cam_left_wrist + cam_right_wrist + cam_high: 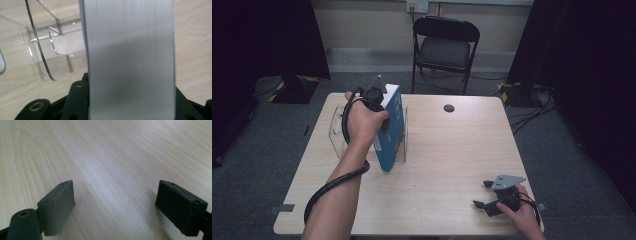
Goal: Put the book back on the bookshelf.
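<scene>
Book (391,131) upright at clear acrylic rack (337,125), left gripper (379,102) clamped on top edge. Keep it vertical, lower straight into slot, steady release. Right gripper (488,195) rests on table (452,150), jaws spread, empty.

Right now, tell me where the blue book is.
In the high view, the blue book stands at the table's left, clamped by the left gripper, at the clear rack.
</scene>
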### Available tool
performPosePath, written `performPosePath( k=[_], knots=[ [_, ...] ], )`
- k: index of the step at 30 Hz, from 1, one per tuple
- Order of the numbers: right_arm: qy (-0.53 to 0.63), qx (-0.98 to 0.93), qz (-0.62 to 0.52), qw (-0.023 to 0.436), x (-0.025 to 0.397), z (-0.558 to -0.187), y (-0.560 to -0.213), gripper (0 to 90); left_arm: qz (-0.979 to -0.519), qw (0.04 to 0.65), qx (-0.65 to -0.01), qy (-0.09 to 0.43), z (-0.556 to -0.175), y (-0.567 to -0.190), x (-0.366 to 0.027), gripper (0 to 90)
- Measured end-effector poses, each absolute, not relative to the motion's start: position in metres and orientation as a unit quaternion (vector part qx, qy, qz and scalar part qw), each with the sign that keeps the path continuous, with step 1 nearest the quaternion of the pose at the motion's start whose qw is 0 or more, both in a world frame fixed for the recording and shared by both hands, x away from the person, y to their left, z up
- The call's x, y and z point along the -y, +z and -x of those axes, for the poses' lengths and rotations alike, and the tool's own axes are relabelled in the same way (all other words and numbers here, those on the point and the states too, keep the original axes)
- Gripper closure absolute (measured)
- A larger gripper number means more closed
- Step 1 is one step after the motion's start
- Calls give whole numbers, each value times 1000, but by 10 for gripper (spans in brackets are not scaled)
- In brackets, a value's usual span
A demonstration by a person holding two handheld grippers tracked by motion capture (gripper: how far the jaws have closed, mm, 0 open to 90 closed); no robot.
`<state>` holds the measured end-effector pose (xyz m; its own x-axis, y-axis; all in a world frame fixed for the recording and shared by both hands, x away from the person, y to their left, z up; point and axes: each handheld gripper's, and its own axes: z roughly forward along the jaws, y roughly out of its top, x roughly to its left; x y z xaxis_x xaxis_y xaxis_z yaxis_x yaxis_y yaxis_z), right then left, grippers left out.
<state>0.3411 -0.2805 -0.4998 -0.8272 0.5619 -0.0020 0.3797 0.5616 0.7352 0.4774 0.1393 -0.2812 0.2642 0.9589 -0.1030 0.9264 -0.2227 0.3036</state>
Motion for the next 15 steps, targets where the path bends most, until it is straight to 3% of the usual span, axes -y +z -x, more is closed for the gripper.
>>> performPosePath(
  k=[15],
  knots=[
    [383,-876,-269,119,280,-341,-500,140,-773,157,-611,66,-473,-286,-133,620]
  ],
)
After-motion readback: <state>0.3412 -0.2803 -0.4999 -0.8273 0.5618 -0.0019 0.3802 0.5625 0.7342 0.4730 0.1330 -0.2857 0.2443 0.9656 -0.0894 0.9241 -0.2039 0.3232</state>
